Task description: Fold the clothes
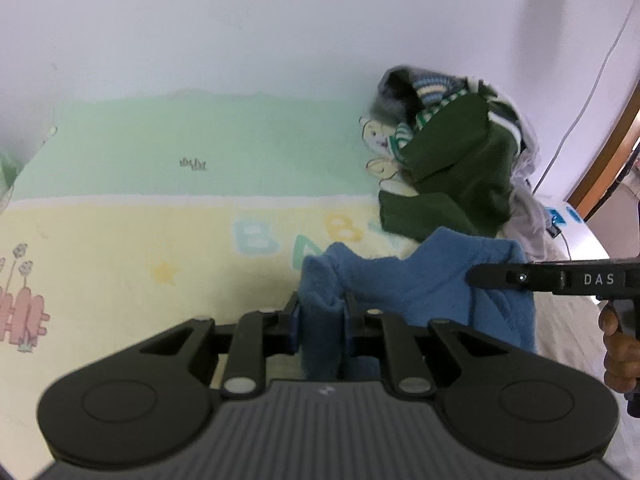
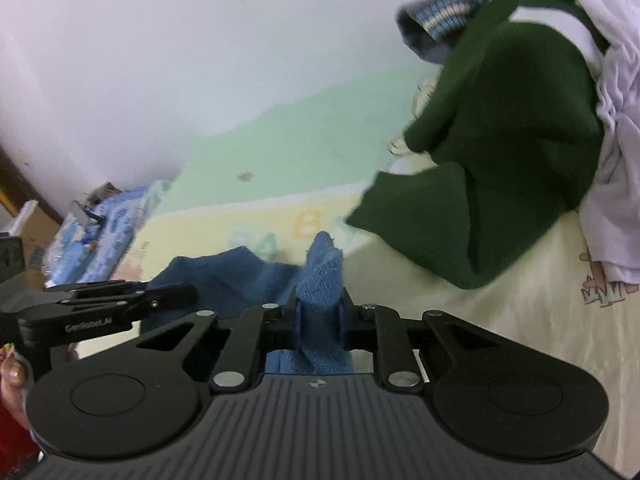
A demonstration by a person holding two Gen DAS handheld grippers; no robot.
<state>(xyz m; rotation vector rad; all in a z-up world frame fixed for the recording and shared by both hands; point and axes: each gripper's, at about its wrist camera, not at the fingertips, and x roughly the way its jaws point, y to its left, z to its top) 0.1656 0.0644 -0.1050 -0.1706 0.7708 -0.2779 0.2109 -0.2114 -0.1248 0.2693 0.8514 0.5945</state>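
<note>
so, far left in the left wrist view, the mat (image 1: 120, 248) shows a pink cartoon fence print (image 1: 22, 316), a pale green band above a pale yellow one, a small yellow star and pastel letters. it lies flat under everything, with a plain white wall (image 1: 240, 20) behind it.

moving toward the middle, the left tongs (image 1: 322, 326) are clenched on a bunched fold of the blue fleece garment (image 1: 404, 280), which rises between the 2 fingers and spreads off to the right, draped and partly lifted off the mat. just right of that, the right tongs (image 1: 474, 278) reach in sideways and touch the same blue cloth, with a hand (image 1: 618, 354) on the grip at the frame edge.

behind the blue garment sits the pile of clothes (image 1: 460, 152): a dark green garment (image 1: 456, 172) on top, a blue and cream striped knit (image 1: 434, 90) at the back, pale lilac cloth (image 1: 528, 184) on the right side. a white cable (image 1: 580, 112) hangs down the wall beyond it.

from the right wrist view, again left to right: some blue printed packets (image 2: 104, 220) lie at the mat's edge, then the left tongs (image 2: 188, 294) come in from the side against the blue fleece garment (image 2: 224, 276). in the centre the right tongs (image 2: 320, 322) are shut tight on a peaked fold of it. further right the dark green garment (image 2: 500, 152) sprawls over the mat (image 2: 500, 340), blurred, with the pale lilac cloth (image 2: 616, 160) beside it.
</note>
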